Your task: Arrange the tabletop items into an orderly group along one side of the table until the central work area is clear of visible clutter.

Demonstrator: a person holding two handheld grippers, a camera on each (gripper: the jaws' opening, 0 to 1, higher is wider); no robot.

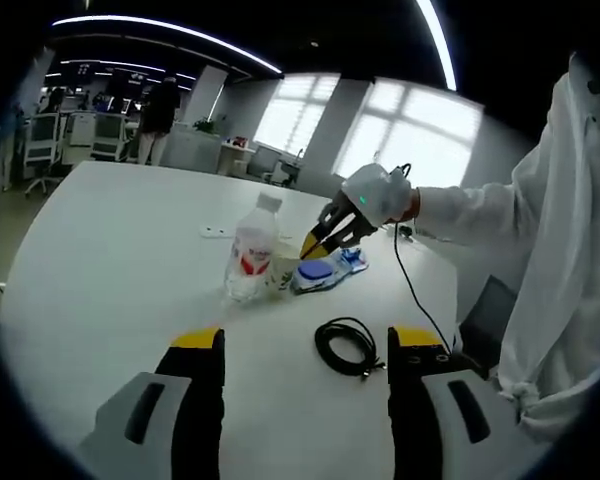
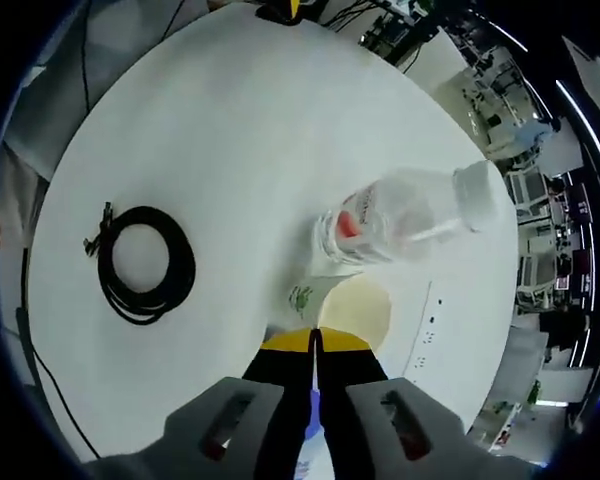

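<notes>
On the far side of the round white table (image 1: 110,260), a small group has formed: a clear plastic water bottle (image 1: 252,250) with a white cap and red label stands upright, a pale paper cup (image 1: 283,272) sits just to its right and touches or nearly touches it, and a blue-and-white item (image 1: 325,272) lies just beyond the cup. The right tongs (image 1: 320,238), seen from the left gripper view, reach down over the cup and the blue item; in the right gripper view their yellow tips (image 2: 315,343) are pressed together right at the cup's rim (image 2: 355,308), though whether they pinch the rim or something below it I cannot tell. The left tongs (image 1: 305,345) hover spread wide and hold nothing, with a coiled black cable (image 1: 350,346) lying alone on the table between their tips, well apart from the group. The bottle looks mostly clear, so it is probably light if near empty, its smooth wall slippery and easily dented; a grip at the neck under the cap, or across the labelled waist, would likely be safest. The paper cup should be very light and crushable, best pinched gently at the rim. The cable is limp and will sag and uncoil when lifted, so taking several loops together at one side of the coil seems wisest. A flat white strip (image 1: 216,231) lies farther left.
</notes>
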